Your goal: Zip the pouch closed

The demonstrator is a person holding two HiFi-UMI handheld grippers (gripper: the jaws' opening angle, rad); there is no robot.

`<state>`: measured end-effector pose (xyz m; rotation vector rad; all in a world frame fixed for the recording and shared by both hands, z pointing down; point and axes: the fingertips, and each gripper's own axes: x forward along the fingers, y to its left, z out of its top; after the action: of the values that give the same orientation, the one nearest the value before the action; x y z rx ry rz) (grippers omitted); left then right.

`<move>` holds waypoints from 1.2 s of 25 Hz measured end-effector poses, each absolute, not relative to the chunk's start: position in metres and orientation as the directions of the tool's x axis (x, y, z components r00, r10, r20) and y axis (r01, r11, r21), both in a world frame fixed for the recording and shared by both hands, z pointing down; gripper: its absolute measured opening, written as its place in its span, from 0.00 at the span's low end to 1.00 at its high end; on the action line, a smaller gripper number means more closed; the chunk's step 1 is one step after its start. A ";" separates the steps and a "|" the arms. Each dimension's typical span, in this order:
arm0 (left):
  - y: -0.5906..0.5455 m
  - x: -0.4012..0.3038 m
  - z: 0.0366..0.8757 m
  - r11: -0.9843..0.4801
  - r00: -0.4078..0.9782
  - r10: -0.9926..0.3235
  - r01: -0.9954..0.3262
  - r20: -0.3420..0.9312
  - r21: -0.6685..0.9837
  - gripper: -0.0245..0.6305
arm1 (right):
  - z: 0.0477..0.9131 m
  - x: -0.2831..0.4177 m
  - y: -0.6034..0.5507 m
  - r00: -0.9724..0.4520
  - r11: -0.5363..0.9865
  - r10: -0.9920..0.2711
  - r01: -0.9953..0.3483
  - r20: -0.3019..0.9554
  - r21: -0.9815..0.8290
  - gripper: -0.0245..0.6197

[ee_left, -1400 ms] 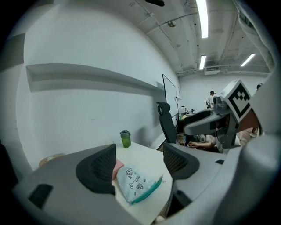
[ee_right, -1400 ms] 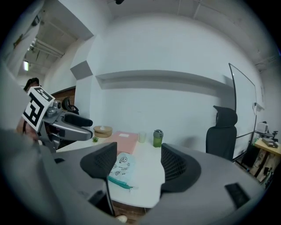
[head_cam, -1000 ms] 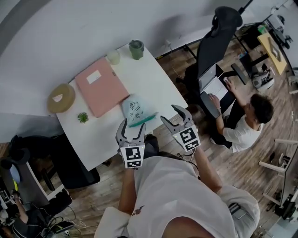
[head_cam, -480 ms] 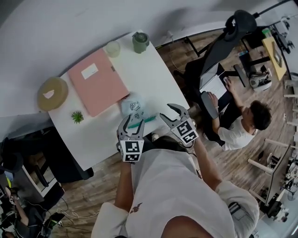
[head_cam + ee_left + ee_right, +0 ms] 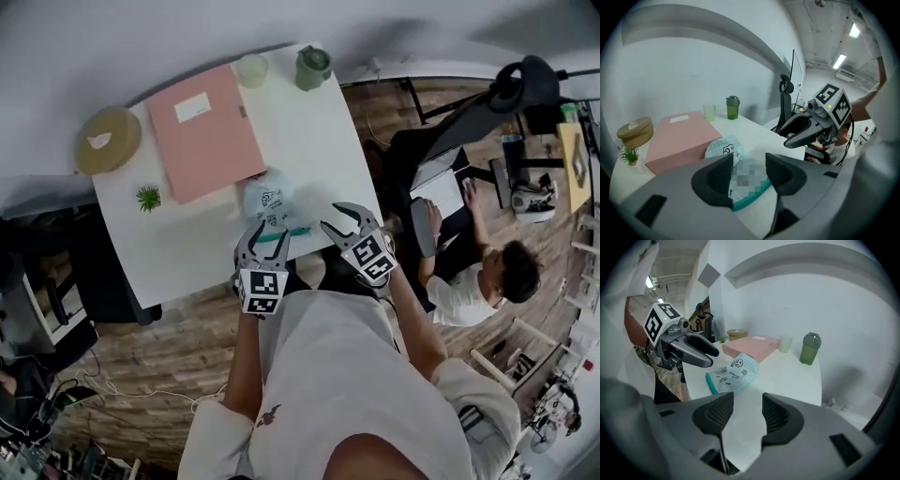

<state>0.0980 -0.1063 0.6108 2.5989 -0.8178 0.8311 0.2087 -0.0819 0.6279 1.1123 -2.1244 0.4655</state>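
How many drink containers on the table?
2. A pale cup at the far edge, by the pink folder's corner; a green lidded bottle just right of it. None seems hidden.

Pouch (image 5: 265, 202) zipper (image 5: 284, 233) state too small to tell.

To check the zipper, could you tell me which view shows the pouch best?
The right gripper view: the whole pouch lies unobstructed. The left gripper view hides part of it; the head view shows it small.
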 end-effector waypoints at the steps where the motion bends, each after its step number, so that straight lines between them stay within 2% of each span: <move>1: -0.104 0.099 0.613 -0.780 0.658 -0.444 -0.618 0.608 0.099 0.36 | 0.631 0.210 -0.081 -0.415 0.594 -0.560 -0.804 0.717 -0.002 0.34; 15: -0.063 0.131 0.647 -0.596 0.499 -0.556 -0.797 0.664 0.100 0.33 | 0.658 0.207 -0.064 -0.585 0.867 -0.322 -0.498 0.744 -0.015 0.29; 30: -0.034 0.152 0.688 -0.495 0.413 -0.554 -0.861 0.723 0.112 0.29 | 0.684 0.186 -0.050 -0.622 0.969 -0.163 -0.248 0.766 0.005 0.20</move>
<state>0.1516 -0.0344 0.6882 2.1987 -1.2018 0.8655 0.1861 -0.0501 0.6840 0.2863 -2.2545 0.1266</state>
